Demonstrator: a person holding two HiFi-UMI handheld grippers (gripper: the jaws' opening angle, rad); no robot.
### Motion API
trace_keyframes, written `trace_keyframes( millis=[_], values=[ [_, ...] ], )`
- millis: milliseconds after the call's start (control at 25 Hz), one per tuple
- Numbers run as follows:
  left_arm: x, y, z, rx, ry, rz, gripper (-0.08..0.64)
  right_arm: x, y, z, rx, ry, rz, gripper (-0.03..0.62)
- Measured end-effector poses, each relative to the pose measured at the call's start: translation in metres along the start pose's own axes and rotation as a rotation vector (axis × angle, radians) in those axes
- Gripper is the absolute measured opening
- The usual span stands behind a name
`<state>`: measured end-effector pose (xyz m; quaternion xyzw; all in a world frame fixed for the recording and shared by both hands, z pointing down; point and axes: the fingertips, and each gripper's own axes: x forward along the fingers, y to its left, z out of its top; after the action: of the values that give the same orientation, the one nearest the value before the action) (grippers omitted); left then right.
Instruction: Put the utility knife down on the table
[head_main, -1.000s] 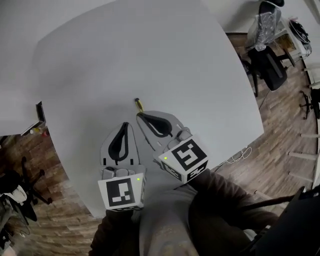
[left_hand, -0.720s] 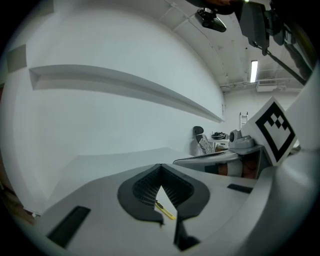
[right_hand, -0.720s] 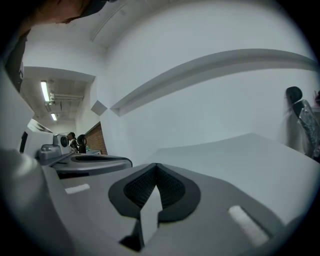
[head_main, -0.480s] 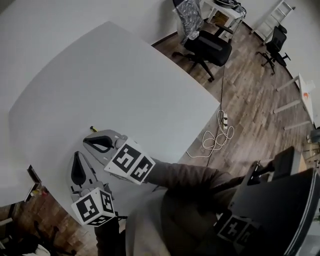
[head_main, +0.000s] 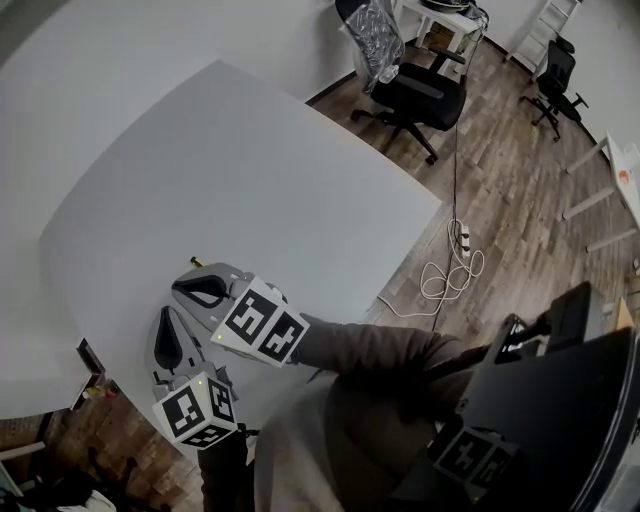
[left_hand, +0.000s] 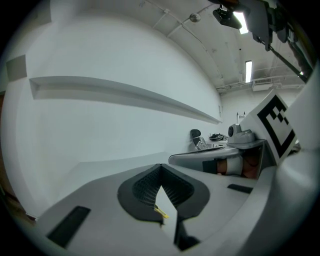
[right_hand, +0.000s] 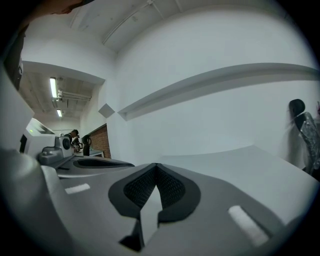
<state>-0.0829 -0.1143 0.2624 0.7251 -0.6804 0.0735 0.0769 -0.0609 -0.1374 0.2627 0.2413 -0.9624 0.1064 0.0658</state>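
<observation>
**Item:** utility knife (head_main: 192, 262), yellow, small in the head view.
**Location:** lay on the white surface (head_main: 250, 170), just beyond the tip of the right hand-held gripper (head_main: 188, 287); whether they touched could not be told.
**Right hand-held gripper:** jaws pressed together, nothing between them.
**Left hand-held gripper** (head_main: 167, 325): also pressed together, just beside the right. A yellow sliver showed in its gap, identity unclear.
**Step:** set-down apparently done.
**Next:** a clean withdrawal was called for, tips lifted clear so the knife was not nudged.
</observation>
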Motion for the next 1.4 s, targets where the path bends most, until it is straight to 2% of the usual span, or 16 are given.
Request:
trace_keyframes(
  millis=[560,800,1400],
  values=[
    [0.003,-0.016,0.006,0.012,-0.001,-0.006,0.002,-0.012,-0.010,0.006,0.006,-0.014,0.004,0.002],
    [-0.007,-0.029,0.008,0.032,-0.006,-0.003,0.003,-0.027,-0.003,0.008,-0.029,-0.019,0.011,0.002],
    [0.007,0.000,-0.008,0.002,0.009,0.005,0.002,0.004,-0.008,-0.013,0.001,0.012,0.002,0.002]
  ],
)
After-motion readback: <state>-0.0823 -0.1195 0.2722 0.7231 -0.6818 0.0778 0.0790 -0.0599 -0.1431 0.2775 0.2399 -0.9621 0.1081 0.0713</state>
